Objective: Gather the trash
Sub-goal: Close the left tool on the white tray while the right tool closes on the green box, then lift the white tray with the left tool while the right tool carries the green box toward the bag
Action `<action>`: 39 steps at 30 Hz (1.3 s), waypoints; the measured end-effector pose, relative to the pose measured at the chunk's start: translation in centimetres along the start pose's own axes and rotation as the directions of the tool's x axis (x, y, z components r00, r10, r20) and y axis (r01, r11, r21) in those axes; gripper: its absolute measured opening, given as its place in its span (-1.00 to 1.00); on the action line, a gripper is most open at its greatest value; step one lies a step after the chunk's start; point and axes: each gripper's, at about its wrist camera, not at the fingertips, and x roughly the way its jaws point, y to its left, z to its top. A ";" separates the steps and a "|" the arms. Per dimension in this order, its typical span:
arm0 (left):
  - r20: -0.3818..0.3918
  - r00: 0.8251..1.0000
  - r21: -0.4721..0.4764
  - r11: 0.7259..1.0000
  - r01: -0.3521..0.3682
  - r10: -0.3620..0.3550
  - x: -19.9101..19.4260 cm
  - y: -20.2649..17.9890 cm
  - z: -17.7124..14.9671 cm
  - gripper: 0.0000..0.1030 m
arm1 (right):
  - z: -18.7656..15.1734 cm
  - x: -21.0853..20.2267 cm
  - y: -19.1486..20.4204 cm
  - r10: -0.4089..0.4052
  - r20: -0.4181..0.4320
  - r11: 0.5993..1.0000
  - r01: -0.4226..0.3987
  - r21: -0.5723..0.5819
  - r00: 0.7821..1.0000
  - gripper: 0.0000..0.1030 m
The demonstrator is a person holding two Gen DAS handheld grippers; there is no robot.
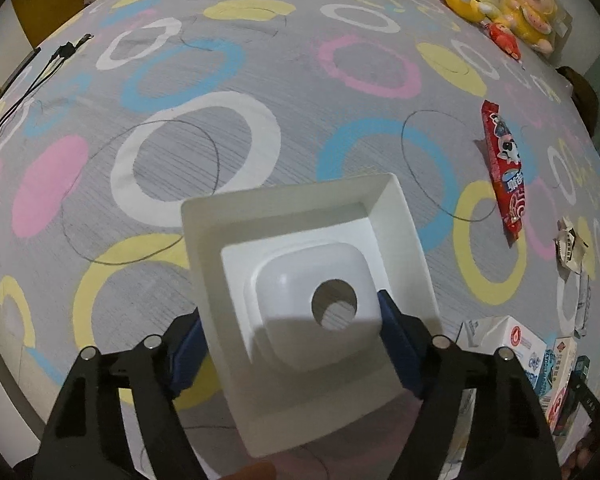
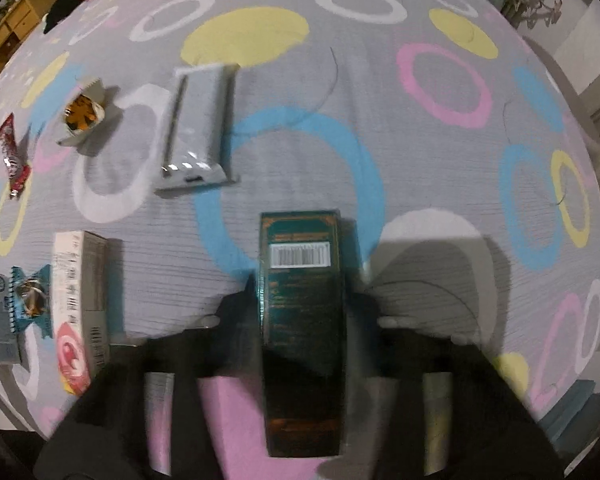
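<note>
My left gripper [image 1: 292, 340] is shut on a white square plastic tray [image 1: 312, 300] with a round hole in its raised middle, held above the grey bedsheet with coloured rings. My right gripper [image 2: 302, 312] is shut on a dark green box [image 2: 302, 320] with a white barcode label, seen blurred just above the sheet. Loose trash lies on the sheet: a red snack wrapper [image 1: 504, 172], a crumpled paper wrapper [image 1: 570, 246], a silver-grey packet [image 2: 198, 128], a crumpled cup-like wrapper [image 2: 80, 114], a red candy wrapper [image 2: 14, 156] and a teal candy wrapper [image 2: 30, 300].
White cartons [image 1: 520, 340] stand at the left view's lower right; one white and red carton [image 2: 80, 304] also shows in the right view. Plush toys [image 1: 528, 8] sit at the far edge. Black cables [image 1: 28, 80] lie at the left.
</note>
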 end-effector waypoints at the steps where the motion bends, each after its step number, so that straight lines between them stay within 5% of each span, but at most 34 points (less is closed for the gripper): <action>1: 0.003 1.000 -0.005 1.000 0.003 -0.003 -0.1 0.0 -0.1 0.39 | 0.0 0.0 0.1 -0.002 -0.001 1.000 0.002 -0.003 1.000 -0.32; 24: 0.139 0.989 0.083 0.996 0.040 -0.052 -9.0 -0.1 -3.1 0.37 | -3.0 -7.8 -0.8 0.045 0.133 0.999 -0.046 0.004 0.990 -0.33; 39: 0.218 0.968 0.226 0.972 0.070 -0.120 -14.7 -2.5 -9.3 0.37 | -10.6 -14.6 -0.9 0.062 0.275 0.998 -0.060 -0.016 0.959 -0.33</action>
